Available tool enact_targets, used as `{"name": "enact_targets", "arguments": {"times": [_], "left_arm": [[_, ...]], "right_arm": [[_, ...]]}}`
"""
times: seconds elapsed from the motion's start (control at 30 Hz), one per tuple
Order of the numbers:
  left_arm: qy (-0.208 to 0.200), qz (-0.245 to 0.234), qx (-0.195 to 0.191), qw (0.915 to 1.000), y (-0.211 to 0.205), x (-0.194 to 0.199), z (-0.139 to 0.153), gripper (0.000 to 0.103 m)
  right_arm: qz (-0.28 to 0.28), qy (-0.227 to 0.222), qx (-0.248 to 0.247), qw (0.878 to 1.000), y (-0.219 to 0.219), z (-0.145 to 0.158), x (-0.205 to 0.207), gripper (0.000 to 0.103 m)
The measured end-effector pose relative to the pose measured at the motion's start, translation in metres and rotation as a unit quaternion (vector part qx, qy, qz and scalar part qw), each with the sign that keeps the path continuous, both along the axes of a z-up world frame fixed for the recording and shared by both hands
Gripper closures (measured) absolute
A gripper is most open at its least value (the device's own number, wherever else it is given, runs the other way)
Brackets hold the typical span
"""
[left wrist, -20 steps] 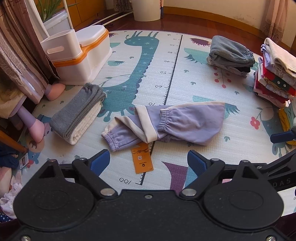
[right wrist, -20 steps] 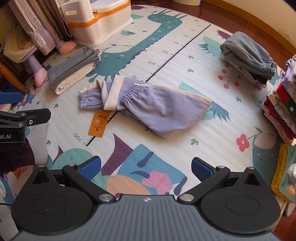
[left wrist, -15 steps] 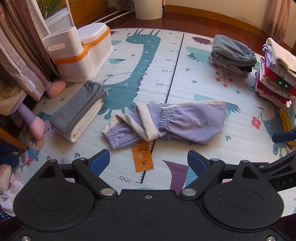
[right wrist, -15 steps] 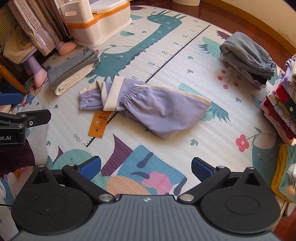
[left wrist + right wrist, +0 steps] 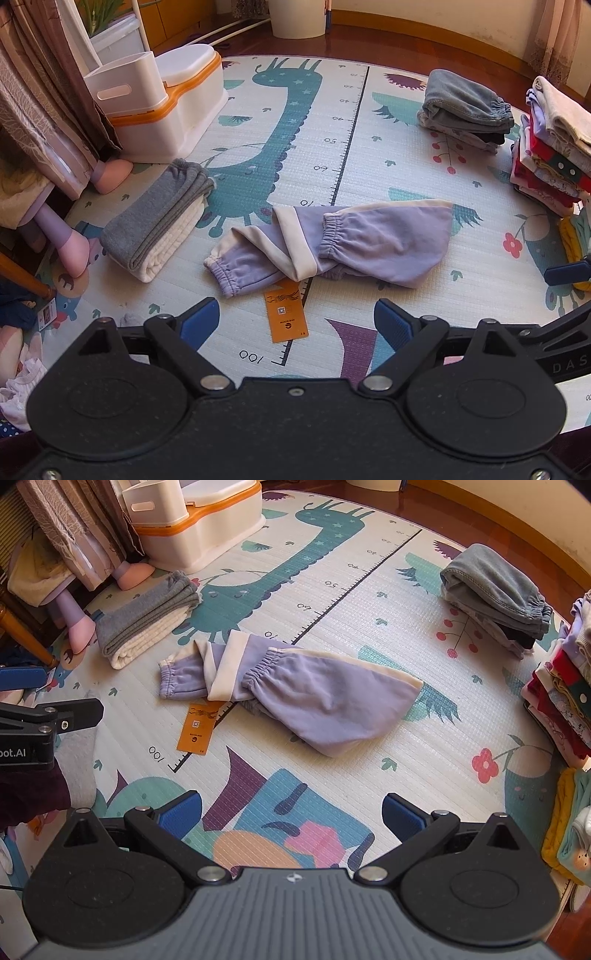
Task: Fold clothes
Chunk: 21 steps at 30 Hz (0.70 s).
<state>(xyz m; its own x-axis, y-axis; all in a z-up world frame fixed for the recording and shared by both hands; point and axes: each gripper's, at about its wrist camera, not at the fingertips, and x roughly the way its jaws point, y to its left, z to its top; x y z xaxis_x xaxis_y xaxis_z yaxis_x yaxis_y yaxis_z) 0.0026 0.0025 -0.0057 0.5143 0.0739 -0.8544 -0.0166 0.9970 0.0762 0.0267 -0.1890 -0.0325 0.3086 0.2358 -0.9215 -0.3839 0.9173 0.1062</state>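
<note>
1. The left gripper (image 5: pixel 297 321) hangs above the play mat (image 5: pixel 369 155) with its jaws wide apart and nothing between them; its blue fingertips (image 5: pixel 201 319) frame an orange tag (image 5: pixel 286 315) lying on the mat.
2. The right gripper (image 5: pixel 291 812) also hangs over the mat, jaws wide apart and holding nothing (its blue tip shows at the right edge of the left wrist view).
3. The purple pants (image 5: pixel 332 245) lie near the middle of the mat, partly folded, with one cuffed leg (image 5: pixel 231 271) reaching toward the mat's left side and a cream band (image 5: pixel 295 243) crossing over them. The orange tag sits just beside that cuff, over the printed ruler line.
4. From the right wrist, the purple pants (image 5: pixel 295 686) lie well ahead of the jaws, apart from both grippers, and the orange tag (image 5: pixel 195 729) is just below the cuffed end.
5. A folded gray and white bundle (image 5: pixel 157 225) rests near the left edge of the mat, close to a white and orange potty (image 5: pixel 173 99).
6. A folded gray pile (image 5: pixel 465 107) sits toward the far right of the mat, and a tall stack of folded clothes (image 5: pixel 554 147) stands at the right edge.
7. A curtain (image 5: pixel 40 92) hangs at the far left, beside the potty.
</note>
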Motion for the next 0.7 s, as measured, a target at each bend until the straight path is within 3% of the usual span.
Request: {"name": "enact_targets", "arguments": {"times": [0.7], "left_arm": [[-0.003, 0.0, 0.002, 1.0, 0.0015, 0.0007, -0.0008, 0.011]], "right_arm": [[0.001, 0.0, -0.001, 1.0, 0.0012, 0.0003, -0.0001, 0.0]]}}
